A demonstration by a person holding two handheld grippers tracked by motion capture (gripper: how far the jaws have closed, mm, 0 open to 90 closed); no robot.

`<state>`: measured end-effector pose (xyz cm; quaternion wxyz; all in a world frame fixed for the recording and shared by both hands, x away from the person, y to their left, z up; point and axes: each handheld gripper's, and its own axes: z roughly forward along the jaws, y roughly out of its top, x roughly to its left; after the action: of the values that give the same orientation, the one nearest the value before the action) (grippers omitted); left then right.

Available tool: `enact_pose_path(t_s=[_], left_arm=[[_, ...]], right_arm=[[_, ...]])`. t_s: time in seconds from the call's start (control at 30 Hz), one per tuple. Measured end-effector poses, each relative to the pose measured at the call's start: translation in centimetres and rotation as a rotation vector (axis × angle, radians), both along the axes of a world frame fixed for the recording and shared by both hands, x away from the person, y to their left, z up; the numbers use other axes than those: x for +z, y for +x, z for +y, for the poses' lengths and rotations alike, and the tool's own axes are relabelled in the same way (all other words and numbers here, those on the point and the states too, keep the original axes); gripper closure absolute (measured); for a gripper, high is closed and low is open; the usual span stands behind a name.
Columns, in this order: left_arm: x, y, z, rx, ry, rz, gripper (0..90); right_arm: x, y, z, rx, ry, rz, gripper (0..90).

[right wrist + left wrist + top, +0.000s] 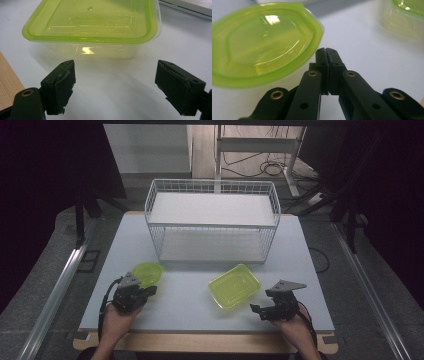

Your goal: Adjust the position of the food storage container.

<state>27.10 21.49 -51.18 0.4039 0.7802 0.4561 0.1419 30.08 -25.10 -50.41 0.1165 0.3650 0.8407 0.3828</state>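
— Containers first: where do the two green ones sit?
— Round container [148, 272] is on the near left of the white table [190, 300], just beside the left gripper [149, 291]. Rectangular container [234, 285] lies right of centre, turned at a slant, with the right gripper [256, 309] close to its near right corner.
— What are the left jaws doing?
— Pressed flat together, nothing between them. In the left gripper view the left gripper [326, 53] has its tips right at the near rim of the round container [262, 42]; whether they actually touch it I cannot tell. The lid is on, translucent green, over a clear tub.
— And the right one?
— Spread wide. In the right gripper view the right gripper [115, 72] holds its two pads apart over bare table, with the rectangular container [92, 25] just beyond them, not between them. Its green lid is seated too.
— Anything else on the table?
— A white wire rack [212, 222] with two shelves stands at the far middle, well apart from both containers. A hand [114, 317] holds the left tool at the near edge, and the other hand [295, 327] holds the right one
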Motion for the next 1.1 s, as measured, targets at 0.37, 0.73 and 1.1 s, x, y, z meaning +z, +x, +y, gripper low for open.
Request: enact_pose_path(t_s=[0.37,0.73,1.1], left_arm=[[0.5,0.2,-1.2,-0.03,-0.025,-0.007,88.7],[0.9,2.1,-1.4,-0.01,0.013,0.0,89.9],[0.4,2.6,0.7,0.06,-0.025,0.017,89.9]], right_arm=[[0.0,0.1,-0.1,-0.01,-0.003,0.0,17.5],[0.1,0.1,-0.2,-0.015,-0.009,-0.006,17.5],[0.3,0.2,-0.4,-0.044,0.009,-0.003,17.5]])
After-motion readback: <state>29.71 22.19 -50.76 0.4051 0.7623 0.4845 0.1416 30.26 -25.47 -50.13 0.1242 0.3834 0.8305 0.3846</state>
